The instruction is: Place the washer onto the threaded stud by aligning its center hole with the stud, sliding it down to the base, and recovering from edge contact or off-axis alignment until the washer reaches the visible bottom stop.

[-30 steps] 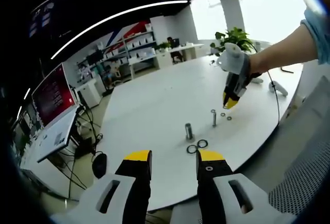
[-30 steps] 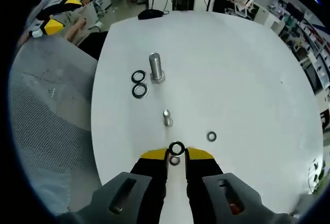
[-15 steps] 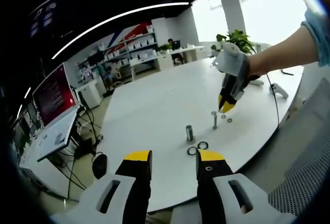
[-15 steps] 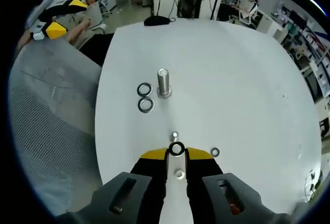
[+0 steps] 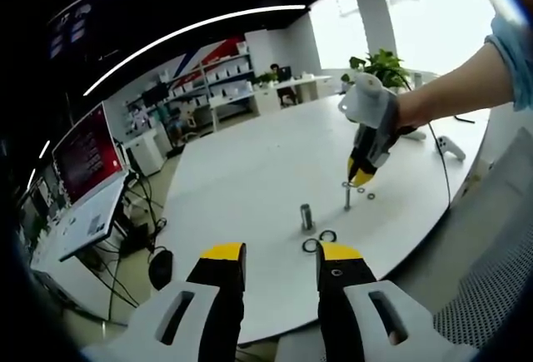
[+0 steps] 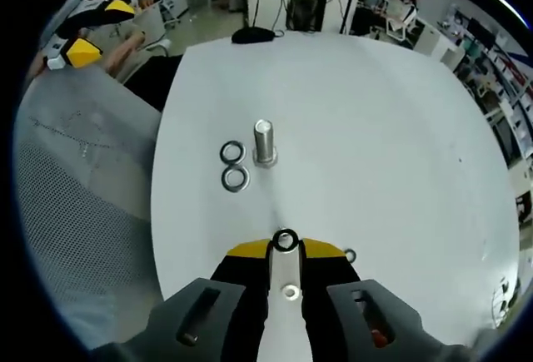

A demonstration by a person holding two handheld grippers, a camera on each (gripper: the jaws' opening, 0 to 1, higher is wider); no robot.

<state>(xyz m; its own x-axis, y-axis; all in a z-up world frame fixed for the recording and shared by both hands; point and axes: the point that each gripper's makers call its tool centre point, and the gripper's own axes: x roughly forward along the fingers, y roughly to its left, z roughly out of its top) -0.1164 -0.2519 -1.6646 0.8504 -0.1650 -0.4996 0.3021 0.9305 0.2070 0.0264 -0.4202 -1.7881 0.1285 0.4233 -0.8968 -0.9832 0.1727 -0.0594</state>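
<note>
2 jaws of the right gripper (image 6: 286, 250) clenched on a small washer (image 6: 286, 240), gripped by its rim at the very tips, hole facing down toward the table (image 6: 391, 129). Seen from the left gripper view, hanging right over the thin stud (image 5: 346, 196), tips just above its top; cannot tell whether touching yet. Judged as the aligning step: hole not yet over the thread, no slide down begun. Next, probably: center the hole on the stud tip, keep the washer level, lower slowly, and release only at the base; if the rim catches, lift a little and try again.

Close around: 1 loose washer (image 6: 290, 292) between the jaws on the table, 1 more (image 6: 349, 255) just beside to the right. Further out, a thick stud (image 6: 264, 142) with 2 washers (image 6: 234, 166) beside it, well apart from the work. Wide open table beyond; its edge and a mesh chair (image 6: 75, 212) on the left. Left gripper (image 5: 281, 255) released, empty, held back near the table edge.
</note>
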